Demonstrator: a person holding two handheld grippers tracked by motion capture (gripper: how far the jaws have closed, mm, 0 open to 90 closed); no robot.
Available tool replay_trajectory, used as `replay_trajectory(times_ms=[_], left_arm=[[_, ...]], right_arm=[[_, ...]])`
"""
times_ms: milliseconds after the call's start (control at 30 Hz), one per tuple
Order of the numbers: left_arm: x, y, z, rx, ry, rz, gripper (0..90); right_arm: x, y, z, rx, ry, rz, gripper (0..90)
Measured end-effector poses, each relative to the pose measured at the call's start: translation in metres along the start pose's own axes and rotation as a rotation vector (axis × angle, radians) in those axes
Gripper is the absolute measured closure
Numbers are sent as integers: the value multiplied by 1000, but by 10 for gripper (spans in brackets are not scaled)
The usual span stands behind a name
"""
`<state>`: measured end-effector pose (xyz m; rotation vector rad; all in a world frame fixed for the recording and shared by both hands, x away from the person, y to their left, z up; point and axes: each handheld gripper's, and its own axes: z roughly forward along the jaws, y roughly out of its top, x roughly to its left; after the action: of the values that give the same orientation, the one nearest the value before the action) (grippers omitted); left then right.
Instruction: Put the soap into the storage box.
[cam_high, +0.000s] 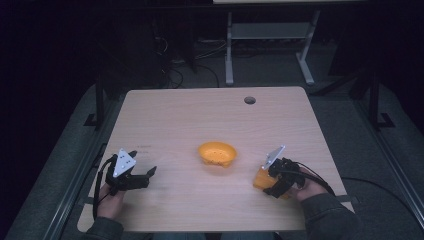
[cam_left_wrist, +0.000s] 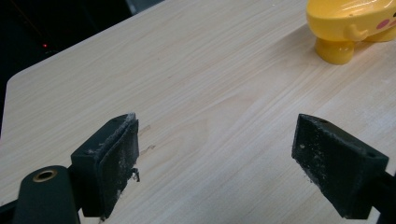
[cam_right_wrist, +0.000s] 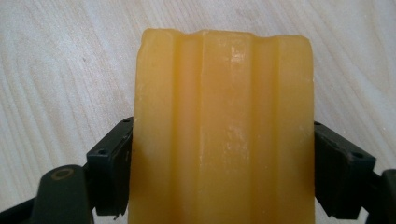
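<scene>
A yellow bowl-shaped dish (cam_high: 217, 153) on a short foot stands at the middle of the wooden table (cam_high: 190, 115); the left gripper view catches it at the top right as the dish (cam_left_wrist: 352, 23). My left gripper (cam_high: 145, 175) rests near the front left edge, jaws wide open and nothing between them (cam_left_wrist: 215, 163). At the front right, my right gripper (cam_high: 267, 184) is shut on a yellow ridged block (cam_high: 261, 179). In the right gripper view the block (cam_right_wrist: 224, 135) stands between both jaws, low over the tabletop.
A round cable hole (cam_high: 249, 100) sits near the table's far edge. Beyond the table stand the white legs of another desk (cam_high: 230, 55) on a dark floor with cables. The wood grain surface (cam_left_wrist: 196, 70) stretches between my left gripper and the dish.
</scene>
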<state>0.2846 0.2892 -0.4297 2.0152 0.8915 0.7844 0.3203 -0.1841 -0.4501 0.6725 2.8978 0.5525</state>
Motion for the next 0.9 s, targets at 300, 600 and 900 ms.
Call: replay_trajectory(times_ms=[300, 600, 900], left_arm=[[0, 0, 0, -1, 1, -1, 141], [0, 0, -1, -2, 1, -6, 141], [1, 0, -1, -1, 3, 2, 141]], right_arm=[[3, 1, -1, 6, -8, -36, 203], [5, 6, -6, 2, -2, -63, 205], [6, 16, -13, -1, -14, -91, 205]])
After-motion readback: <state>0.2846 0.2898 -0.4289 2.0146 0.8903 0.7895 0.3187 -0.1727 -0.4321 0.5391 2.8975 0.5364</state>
